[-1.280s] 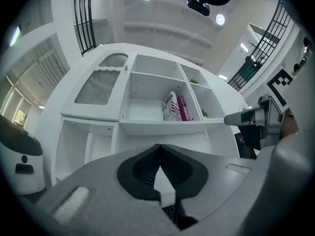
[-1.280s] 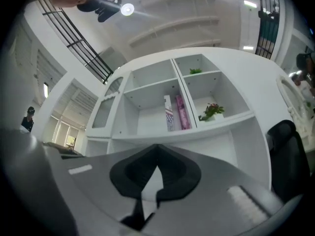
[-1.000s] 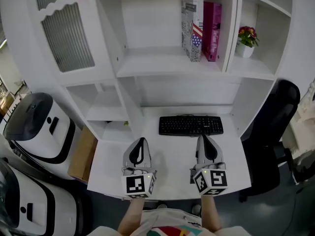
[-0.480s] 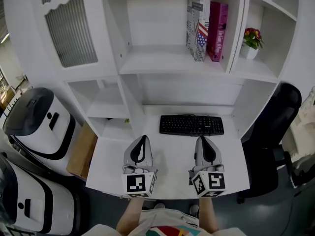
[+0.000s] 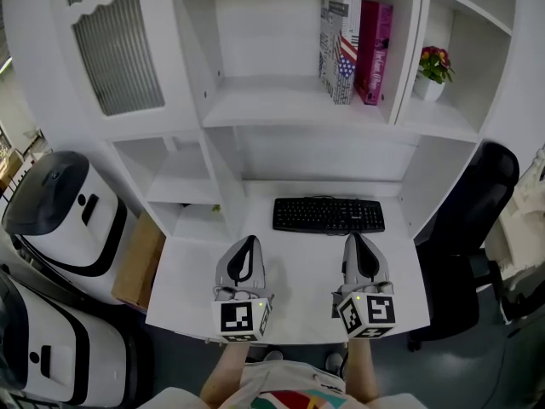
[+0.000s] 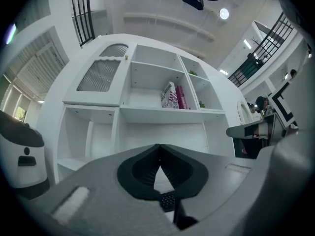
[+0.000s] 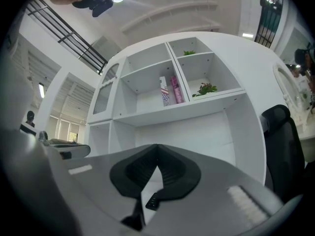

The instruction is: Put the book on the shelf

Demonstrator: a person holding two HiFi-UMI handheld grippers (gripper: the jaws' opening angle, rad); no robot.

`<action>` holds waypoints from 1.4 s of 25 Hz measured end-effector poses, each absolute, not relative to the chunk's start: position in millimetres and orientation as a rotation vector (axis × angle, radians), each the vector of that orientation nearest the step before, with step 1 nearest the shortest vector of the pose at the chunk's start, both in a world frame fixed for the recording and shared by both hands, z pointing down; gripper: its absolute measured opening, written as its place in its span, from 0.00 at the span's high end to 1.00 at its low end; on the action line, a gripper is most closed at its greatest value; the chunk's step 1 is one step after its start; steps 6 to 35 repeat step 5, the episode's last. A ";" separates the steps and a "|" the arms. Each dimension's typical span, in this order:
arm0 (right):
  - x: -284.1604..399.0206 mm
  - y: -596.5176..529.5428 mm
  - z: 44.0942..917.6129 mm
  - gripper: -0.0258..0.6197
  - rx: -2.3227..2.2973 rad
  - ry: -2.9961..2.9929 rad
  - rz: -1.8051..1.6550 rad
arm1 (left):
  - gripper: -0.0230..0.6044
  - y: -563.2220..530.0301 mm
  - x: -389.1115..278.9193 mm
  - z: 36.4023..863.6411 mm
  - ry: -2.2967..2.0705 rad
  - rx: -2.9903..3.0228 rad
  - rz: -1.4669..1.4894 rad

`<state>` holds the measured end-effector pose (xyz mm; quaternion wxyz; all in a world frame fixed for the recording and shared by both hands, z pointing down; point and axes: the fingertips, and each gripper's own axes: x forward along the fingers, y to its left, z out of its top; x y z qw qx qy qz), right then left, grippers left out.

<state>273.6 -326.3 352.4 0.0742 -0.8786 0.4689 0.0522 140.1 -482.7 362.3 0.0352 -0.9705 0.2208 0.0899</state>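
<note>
Both grippers empty, books shelved.
Left gripper (image 5: 245, 244) and right gripper (image 5: 352, 239), jaws together, sit lower centre over the desk (image 5: 298, 267); patterned book (image 5: 338, 45) and pink book (image 5: 373, 51) stand on the shelf (image 5: 272, 105), upper right.

White desk (image 5: 289, 262) beneath open shelves (image 5: 289, 105) with a ribbed-glass cabinet door (image 5: 119, 54) at upper left, a black office chair (image 5: 477, 220) at right, two white-and-black units (image 5: 60, 220), possibly appliances, on the floor at left, and round ceiling lights (image 6: 224, 14) beside black railings (image 6: 81, 14) overhead.
</note>
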 end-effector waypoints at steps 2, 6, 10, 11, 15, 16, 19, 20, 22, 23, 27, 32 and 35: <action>274.3 -326.2 354.8 0.96 -2.634 1.406 0.141 | 0.97 -483.8 139.7 362.8 0.678 -2.983 0.270; 272.4 -329.4 360.1 0.96 -2.622 1.428 0.105 | 0.97 -484.3 139.2 363.2 0.675 -2.983 0.264; 272.4 -329.4 360.1 0.96 -2.622 1.428 0.105 | 0.97 -484.3 139.2 363.2 0.675 -2.983 0.264; 272.4 -329.4 360.1 0.96 -2.622 1.428 0.105 | 0.97 -484.3 139.2 363.2 0.675 -2.983 0.264; 272.4 -329.4 360.1 0.96 -2.622 1.428 0.105 | 0.97 -484.3 139.2 363.2 0.675 -2.983 0.264; 272.4 -329.4 360.1 0.96 -2.622 1.428 0.105 | 0.97 -484.3 139.2 363.2 0.675 -2.983 0.264; 272.4 -329.4 360.1 0.96 -2.622 1.428 0.105 | 0.97 -484.3 139.2 363.2 0.675 -2.983 0.264; 272.4 -329.4 360.1 0.96 -2.622 1.428 0.105 | 0.97 -484.3 139.2 363.2 0.675 -2.983 0.264; 272.4 -329.4 360.1 0.96 -2.622 1.428 0.105 | 0.97 -484.3 139.2 363.2 0.675 -2.983 0.264; 272.4 -329.4 360.1 0.96 -2.622 1.428 0.105 | 0.97 -484.3 139.2 363.2 0.675 -2.983 0.264; 272.4 -329.4 360.1 0.96 -2.622 1.428 0.105 | 0.97 -484.3 139.2 363.2 0.675 -2.983 0.264; 272.4 -329.4 360.1 0.96 -2.622 1.428 0.105 | 0.97 -484.3 139.2 363.2 0.675 -2.983 0.264; 272.4 -329.4 360.1 0.96 -2.622 1.428 0.105 | 0.97 -484.3 139.2 363.2 0.675 -2.983 0.264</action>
